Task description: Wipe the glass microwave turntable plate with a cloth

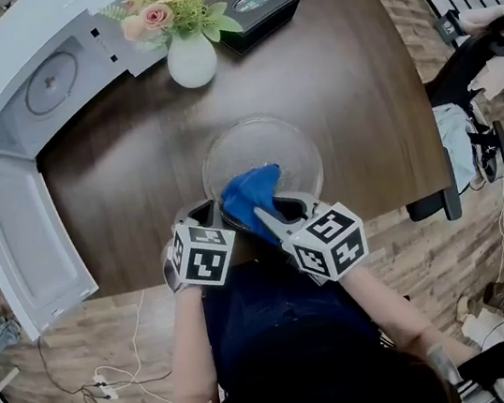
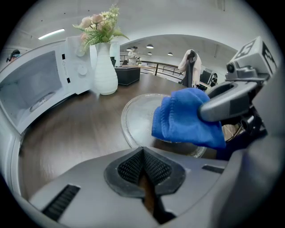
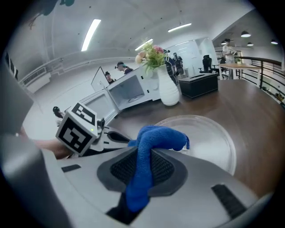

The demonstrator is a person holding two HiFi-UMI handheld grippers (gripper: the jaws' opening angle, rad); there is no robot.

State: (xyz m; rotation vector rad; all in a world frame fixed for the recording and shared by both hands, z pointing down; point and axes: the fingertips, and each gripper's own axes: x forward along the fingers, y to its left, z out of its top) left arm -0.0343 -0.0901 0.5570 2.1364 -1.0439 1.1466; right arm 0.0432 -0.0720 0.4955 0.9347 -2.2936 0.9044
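Cloth (image 1: 251, 194) first: your right gripper (image 1: 282, 212) is clamped on the one blue cloth, a fold pinched between its pads and the loose bunch spilling forward over the near part of the glass turntable plate (image 1: 266, 141); I cannot tell whether the bunch presses on the glass or hangs just above it. Your left gripper (image 1: 205, 215) has its jaws together with nothing between them; it sits just beside the plate's near-left rim, and contact with the rim is unclear.

There is only one plate; it lies flat on the tabletop (image 1: 357, 84) at the middle of the near edge, directly ahead of both grippers. It is round, so you have no long axis to line up with; the bare glass lies away from you, toward the far edge. The right gripper is the nearer one and carries the cloth, so the stroke is probably a push forward and around from there; the left is free to steady the rim.

Elsewhere there is one white microwave (image 1: 36, 97), door open, along the left edge; one vase of flowers (image 1: 191, 58) and one black box (image 1: 256, 3) stand toward the far edge; none touches the plate.
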